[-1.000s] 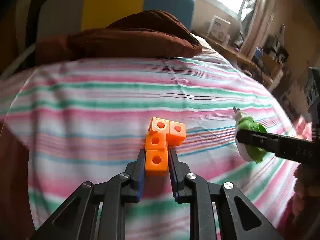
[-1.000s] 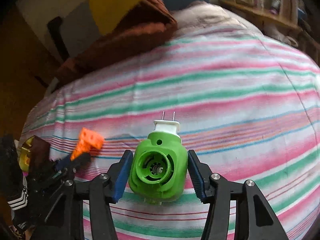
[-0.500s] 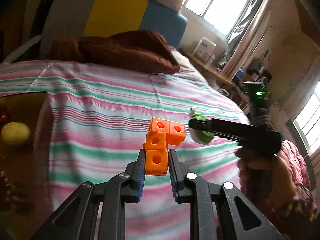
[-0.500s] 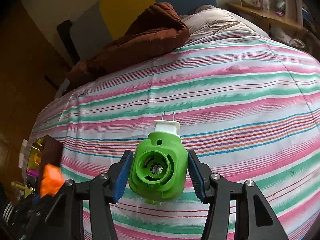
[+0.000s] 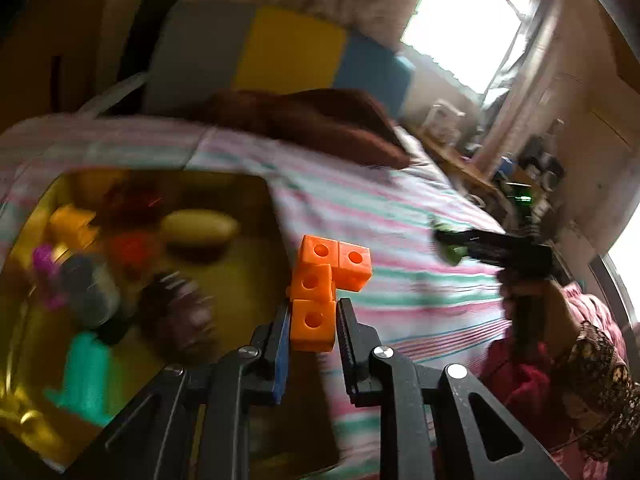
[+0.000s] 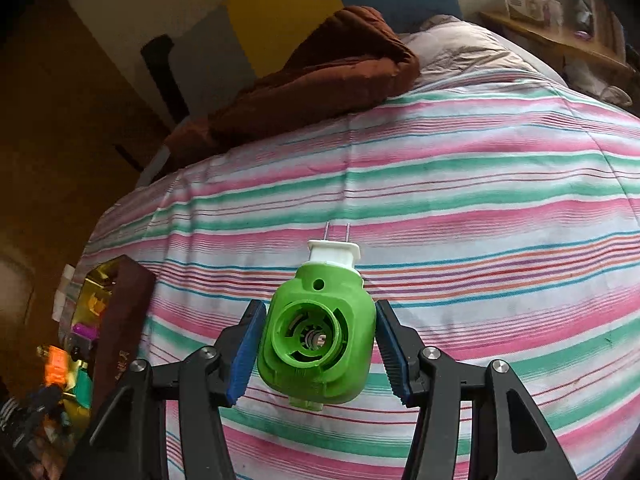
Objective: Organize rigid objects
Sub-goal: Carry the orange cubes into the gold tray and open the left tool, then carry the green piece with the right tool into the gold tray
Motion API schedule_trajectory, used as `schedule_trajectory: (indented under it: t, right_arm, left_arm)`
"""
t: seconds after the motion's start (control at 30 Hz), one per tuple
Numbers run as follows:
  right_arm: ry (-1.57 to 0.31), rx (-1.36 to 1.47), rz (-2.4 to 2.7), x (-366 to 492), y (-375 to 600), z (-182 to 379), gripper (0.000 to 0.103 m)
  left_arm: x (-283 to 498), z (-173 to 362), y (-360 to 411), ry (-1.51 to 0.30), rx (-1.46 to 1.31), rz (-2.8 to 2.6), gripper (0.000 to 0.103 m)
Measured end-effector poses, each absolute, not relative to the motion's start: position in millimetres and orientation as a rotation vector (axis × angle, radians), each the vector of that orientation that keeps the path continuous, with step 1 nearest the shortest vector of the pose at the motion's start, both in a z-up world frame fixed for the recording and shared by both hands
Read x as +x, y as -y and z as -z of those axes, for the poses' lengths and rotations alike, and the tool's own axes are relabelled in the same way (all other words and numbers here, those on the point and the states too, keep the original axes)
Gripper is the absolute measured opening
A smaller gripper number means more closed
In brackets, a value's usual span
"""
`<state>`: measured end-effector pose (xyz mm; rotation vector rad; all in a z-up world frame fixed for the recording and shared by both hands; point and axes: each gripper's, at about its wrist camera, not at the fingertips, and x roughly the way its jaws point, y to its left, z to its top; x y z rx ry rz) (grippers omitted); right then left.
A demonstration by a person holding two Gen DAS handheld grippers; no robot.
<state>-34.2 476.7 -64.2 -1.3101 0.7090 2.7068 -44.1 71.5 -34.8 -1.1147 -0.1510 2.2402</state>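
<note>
My left gripper [image 5: 312, 320] is shut on a cluster of orange linking cubes [image 5: 320, 280], pinching the lowest cube. It hangs at the right edge of a gold-lined box [image 5: 256, 280] that holds several small toys. In the right wrist view my right gripper [image 6: 318, 344] is shut on a green plug-in device [image 6: 318, 332] with a white two-pin plug [image 6: 334, 250] pointing away, above the striped bedspread [image 6: 480, 200]. The box [image 6: 120, 312] shows at the far left of that view, with the orange cubes [image 6: 56, 368] over it. The right gripper [image 5: 504, 248] also appears at the right of the left wrist view.
A brown cushion [image 6: 320, 76] lies at the head of the bed, against a grey, yellow and blue headboard [image 5: 280, 60]. In the box are a yellow oval [image 5: 200, 226], a teal piece [image 5: 86, 372] and a purple piece [image 5: 44, 272]. A cluttered shelf [image 5: 520, 176] stands beyond the bed.
My left gripper has swung left with the orange cubes, from over the bedspread to the edge of the box. The right gripper has hardly moved and still holds the green plug-in device.
</note>
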Motion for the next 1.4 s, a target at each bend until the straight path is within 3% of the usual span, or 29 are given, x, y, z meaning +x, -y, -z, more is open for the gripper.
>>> schedule_trajectory:
  t: [0.23, 0.67, 0.8, 1.03, 1.4]
  right_arm:
    - [-0.674, -1.268, -2.78, -34.2, -467.7, 56.0, 0.055]
    - [-0.588, -1.262, -2.852, -30.0, -436.4, 45.9, 0.056]
    - [-0.601, -1.295, -2.902, -26.8, -403.8, 38.5, 0.055]
    - [-0.601, -1.378, -3.023, -33.3, -320.3, 24.4, 0.056]
    - [-0.241, -1.502, -3.118, -66.5, -194.1, 10.5, 0.056]
  left_arm:
    - [-55.7, 65.1, -24.3, 0.189, -1.256, -2.224, 0.021]
    - [-40.3, 83.1, -18.9, 0.021, -1.29, -2.209, 0.021]
    - [-37.4, 84.3, -14.2, 0.071, -1.282, -2.23, 0.021]
    - [-28.3, 72.7, -21.5, 0.06, -1.224, -2.297, 0.037]
    - [-22.2, 62.7, -3.6, 0.087, -1.215, -2.415, 0.039]
